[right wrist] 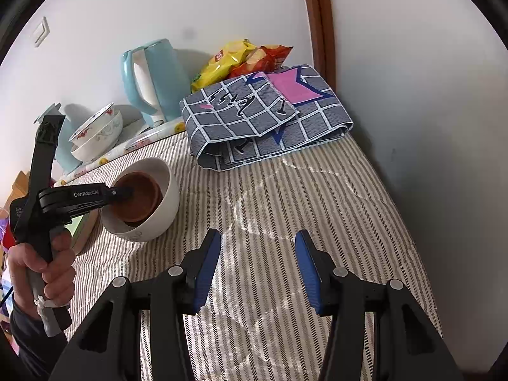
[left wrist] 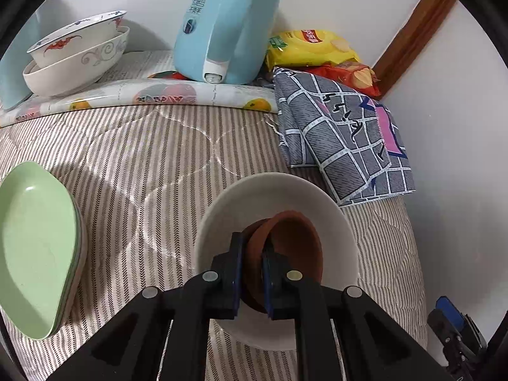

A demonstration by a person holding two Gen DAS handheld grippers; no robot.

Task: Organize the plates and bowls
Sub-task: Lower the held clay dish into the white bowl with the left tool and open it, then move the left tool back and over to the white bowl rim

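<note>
My left gripper (left wrist: 252, 250) is shut on the rim of a small brown bowl (left wrist: 292, 247) that sits inside a larger white bowl (left wrist: 285, 190) on the striped bedcover. The right wrist view shows the same brown bowl (right wrist: 143, 197) in the white bowl (right wrist: 168, 197), with the left gripper (right wrist: 125, 192) reaching in. My right gripper (right wrist: 257, 263) is open and empty above the bedcover, to the right of the white bowl. Green plates (left wrist: 35, 247) are stacked at the left. Two patterned white bowls (left wrist: 76, 57) are nested at the back left.
A light blue kettle (left wrist: 225, 25) stands at the back on a fruit-print mat (left wrist: 143, 95). A folded grey checked cloth (left wrist: 343, 139) lies at the back right, with yellow and red snack bags (left wrist: 311, 47) behind it. Walls close the back and right sides.
</note>
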